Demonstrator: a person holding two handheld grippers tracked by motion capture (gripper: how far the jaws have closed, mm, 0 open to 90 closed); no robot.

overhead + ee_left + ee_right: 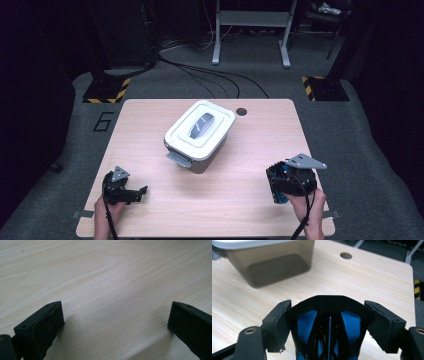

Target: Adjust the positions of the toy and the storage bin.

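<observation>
Right gripper (281, 186) at five o'clock had its fingers clenched on a black-and-blue object (328, 325); left gripper (136, 193) at seven o'clock rested released. Lidded box (200, 135) sat mid-bench (260, 150). Best to bring the object over level, gripped firmly, stopping short of the lid.

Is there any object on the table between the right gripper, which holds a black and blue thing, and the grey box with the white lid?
Nothing visible does. Between the right gripper, shut on the black and blue object, and the lidded box lies bare wooden table.
</observation>
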